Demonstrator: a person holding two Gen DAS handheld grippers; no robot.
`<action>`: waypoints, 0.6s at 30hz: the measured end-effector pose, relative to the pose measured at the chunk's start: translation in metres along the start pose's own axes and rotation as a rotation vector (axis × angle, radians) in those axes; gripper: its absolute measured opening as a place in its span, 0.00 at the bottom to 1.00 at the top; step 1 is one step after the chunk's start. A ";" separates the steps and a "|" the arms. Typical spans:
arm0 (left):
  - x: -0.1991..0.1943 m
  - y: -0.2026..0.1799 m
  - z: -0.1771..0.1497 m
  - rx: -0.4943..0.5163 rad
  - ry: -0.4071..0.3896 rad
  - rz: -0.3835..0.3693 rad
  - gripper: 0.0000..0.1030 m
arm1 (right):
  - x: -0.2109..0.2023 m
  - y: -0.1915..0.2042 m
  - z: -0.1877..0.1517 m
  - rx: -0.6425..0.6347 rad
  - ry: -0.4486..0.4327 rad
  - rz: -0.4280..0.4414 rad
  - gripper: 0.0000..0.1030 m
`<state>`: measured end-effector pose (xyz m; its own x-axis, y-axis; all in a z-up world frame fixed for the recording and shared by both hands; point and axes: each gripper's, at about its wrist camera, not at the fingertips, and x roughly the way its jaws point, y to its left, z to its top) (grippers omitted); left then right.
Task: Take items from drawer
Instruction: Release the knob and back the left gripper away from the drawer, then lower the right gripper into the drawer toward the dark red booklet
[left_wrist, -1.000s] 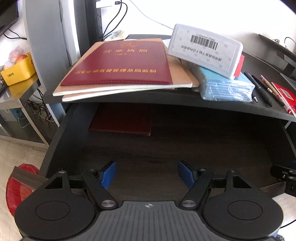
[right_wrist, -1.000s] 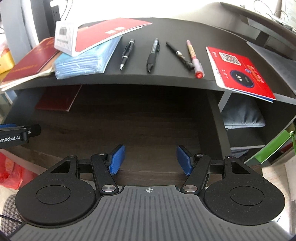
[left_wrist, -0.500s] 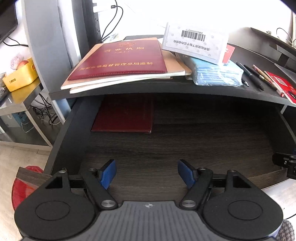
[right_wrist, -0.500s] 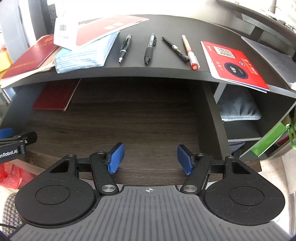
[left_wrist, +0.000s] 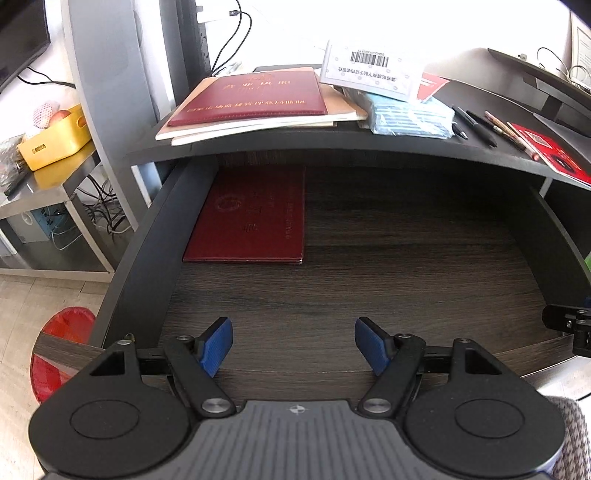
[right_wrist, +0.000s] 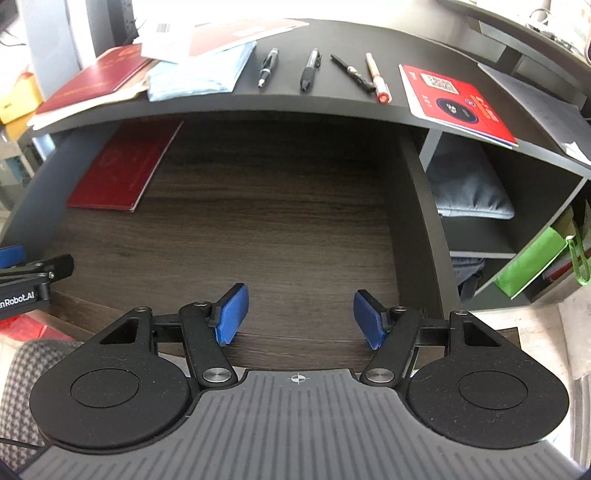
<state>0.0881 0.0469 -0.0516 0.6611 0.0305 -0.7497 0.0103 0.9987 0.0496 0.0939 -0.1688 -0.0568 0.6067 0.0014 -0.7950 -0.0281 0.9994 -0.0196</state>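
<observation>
The dark wood drawer (left_wrist: 369, 266) stands pulled out under the black desk top. A dark red booklet (left_wrist: 251, 218) lies flat at its far left; it also shows in the right wrist view (right_wrist: 122, 170). My left gripper (left_wrist: 293, 349) is open and empty above the drawer's front edge, well short of the booklet. My right gripper (right_wrist: 301, 317) is open and empty above the front edge, right of the booklet. The rest of the drawer floor (right_wrist: 277, 221) is bare.
On the desk top lie a red certificate folder on papers (left_wrist: 251, 96), a white barcode box (left_wrist: 373, 70), a blue packet (left_wrist: 410, 120), several pens (right_wrist: 310, 70) and a red card (right_wrist: 454, 103). Shelves with a grey cushion (right_wrist: 465, 184) stand right. A yellow bin (left_wrist: 55, 136) sits left.
Both grippers have pulled back and risen, so more of the drawer and the red booklet now shows. Both stay open and empty.
</observation>
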 end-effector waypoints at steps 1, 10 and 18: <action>-0.003 0.000 -0.003 0.004 -0.008 0.006 0.68 | -0.002 0.000 -0.003 0.004 0.001 0.006 0.66; -0.012 0.004 -0.004 -0.009 -0.020 -0.008 0.71 | -0.009 0.010 -0.012 -0.057 -0.044 -0.081 0.82; -0.030 0.040 0.007 -0.109 -0.087 0.033 0.83 | -0.017 0.022 0.011 -0.121 -0.059 -0.065 0.84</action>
<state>0.0740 0.0855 -0.0228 0.7220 0.0647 -0.6888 -0.0910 0.9958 -0.0018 0.0915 -0.1461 -0.0365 0.6560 -0.0576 -0.7526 -0.0808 0.9860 -0.1459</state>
